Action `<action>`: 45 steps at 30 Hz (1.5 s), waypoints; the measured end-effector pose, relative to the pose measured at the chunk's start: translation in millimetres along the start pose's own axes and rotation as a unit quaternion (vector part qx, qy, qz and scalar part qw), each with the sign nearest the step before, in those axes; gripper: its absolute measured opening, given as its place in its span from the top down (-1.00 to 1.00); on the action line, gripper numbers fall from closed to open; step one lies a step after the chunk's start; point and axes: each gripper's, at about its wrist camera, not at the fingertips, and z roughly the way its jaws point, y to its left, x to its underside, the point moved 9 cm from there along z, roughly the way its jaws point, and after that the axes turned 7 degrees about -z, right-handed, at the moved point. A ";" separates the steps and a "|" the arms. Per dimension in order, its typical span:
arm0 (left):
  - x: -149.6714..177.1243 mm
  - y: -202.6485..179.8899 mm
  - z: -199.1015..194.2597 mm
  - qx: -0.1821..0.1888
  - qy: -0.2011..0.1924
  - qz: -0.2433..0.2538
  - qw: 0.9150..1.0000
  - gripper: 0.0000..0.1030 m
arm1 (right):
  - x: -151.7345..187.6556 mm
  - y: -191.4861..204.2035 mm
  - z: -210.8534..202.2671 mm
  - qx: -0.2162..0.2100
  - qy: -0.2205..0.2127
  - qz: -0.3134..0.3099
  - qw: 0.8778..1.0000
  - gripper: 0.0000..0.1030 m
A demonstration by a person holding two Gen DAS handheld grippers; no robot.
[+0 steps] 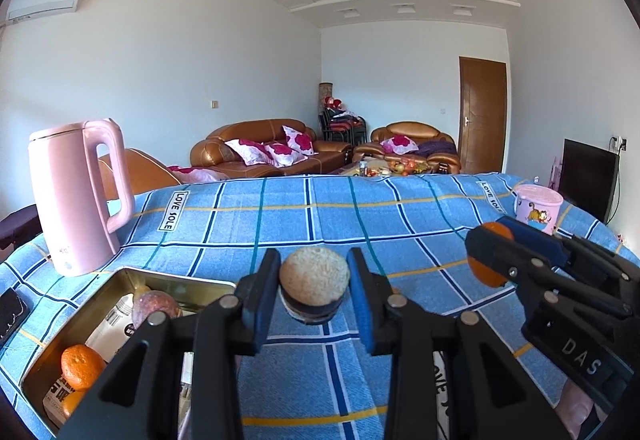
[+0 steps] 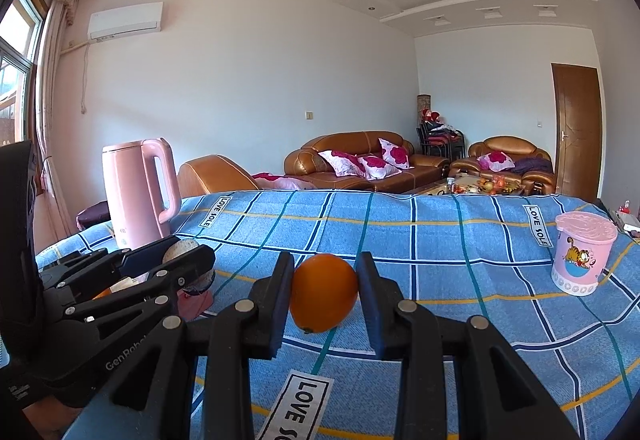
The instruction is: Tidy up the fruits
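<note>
My left gripper [image 1: 314,286] is shut on a round tan, rough-skinned fruit [image 1: 315,276] and holds it above the blue checked tablecloth. A gold metal tray [image 1: 132,274] lies at the lower left with a mandarin [image 1: 82,366], a purplish fruit [image 1: 154,310] and some packets. My right gripper [image 2: 325,292] is shut on an orange [image 2: 323,294]. The right gripper with the orange [image 1: 490,266] shows at the right of the left wrist view. The left gripper with its fruit [image 2: 182,250] shows at the left of the right wrist view.
A pink kettle [image 1: 80,195] stands at the table's far left, just behind the tray. A pink lidded cartoon cup [image 2: 582,254] stands at the far right. The tablecloth [image 1: 320,215] covers the whole table. Sofas and a door lie beyond.
</note>
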 end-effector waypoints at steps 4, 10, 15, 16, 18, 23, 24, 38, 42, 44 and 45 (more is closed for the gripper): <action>1.2 8.5 -2.8 -0.005 0.009 -0.007 1.000 0.31 | 2.9 1.8 1.7 -0.007 0.009 0.004 1.000 0.33; 0.6 21.8 -7.9 -0.003 0.016 -0.013 1.000 0.31 | 4.6 13.0 8.4 -0.019 0.025 0.008 0.999 0.33; 2.8 34.8 -11.2 -0.007 0.024 -0.016 1.000 0.31 | 2.9 32.0 15.2 -0.033 0.033 -0.003 0.999 0.33; 3.0 38.1 -12.1 -0.009 0.025 -0.018 0.999 0.31 | 2.5 37.3 16.7 -0.036 0.034 -0.007 0.999 0.33; 2.9 45.5 -13.6 -0.009 0.030 -0.022 0.999 0.31 | 1.4 47.4 19.7 -0.042 0.037 -0.015 0.998 0.33; -2.2 70.0 -22.0 -0.021 0.036 -0.037 0.998 0.31 | -3.5 71.3 30.3 -0.065 0.045 -0.023 0.997 0.33; -3.7 76.2 -23.8 -0.025 0.035 -0.038 0.998 0.31 | -4.6 76.7 33.1 -0.070 0.047 -0.025 0.996 0.33; -4.4 163.9 -23.8 -0.089 0.064 -0.078 0.991 0.31 | -13.5 148.1 56.4 -0.130 0.059 -0.062 0.988 0.33; -0.6 176.1 -17.2 -0.093 0.079 -0.084 0.989 0.31 | -10.0 159.8 61.1 -0.144 0.068 -0.065 0.985 0.33; 1.2 180.1 -13.6 -0.096 0.086 -0.083 0.988 0.31 | -7.2 167.5 65.3 -0.149 0.074 -0.071 0.984 0.33; 2.4 181.2 -11.8 -0.096 0.090 -0.081 0.988 0.31 | -5.5 171.5 67.3 -0.152 0.077 -0.074 0.983 0.33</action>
